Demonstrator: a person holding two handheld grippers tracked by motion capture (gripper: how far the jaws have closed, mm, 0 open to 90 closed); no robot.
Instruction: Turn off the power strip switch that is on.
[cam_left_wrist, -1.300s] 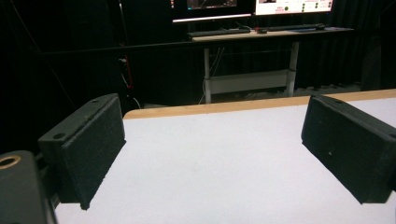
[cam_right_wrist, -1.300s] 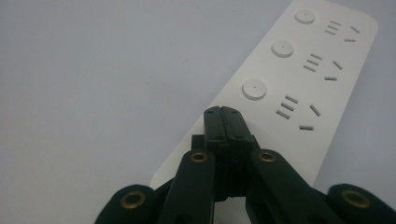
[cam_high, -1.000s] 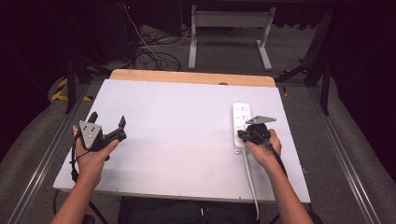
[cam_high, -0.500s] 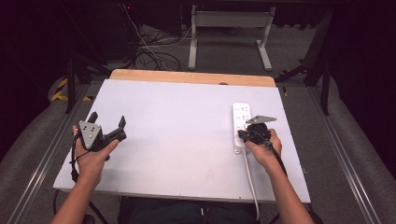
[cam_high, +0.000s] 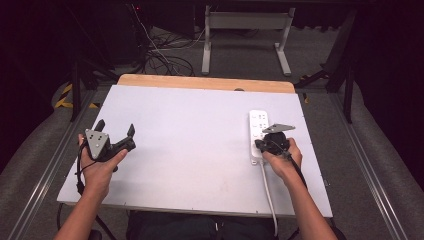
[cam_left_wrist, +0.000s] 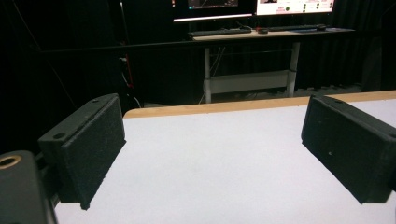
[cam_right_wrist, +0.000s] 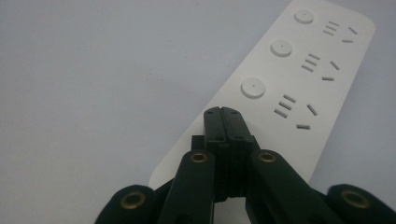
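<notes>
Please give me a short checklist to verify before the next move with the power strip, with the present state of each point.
1. Right gripper jaws shut, holding nothing: ok.
2. Right gripper tip over the near end of the power strip; touching it: cannot tell.
3. Left gripper jaws wide open, nothing between them: ok.
4. Power strip lies flat on the table, no plugs in its sockets: ok.
5. Strip's white cord runs off the near table edge; free to follow: cannot tell.

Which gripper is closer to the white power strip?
Right. The right gripper, jaws shut, sits over the power strip's near end. The left gripper, jaws open, is far across the table.
</notes>
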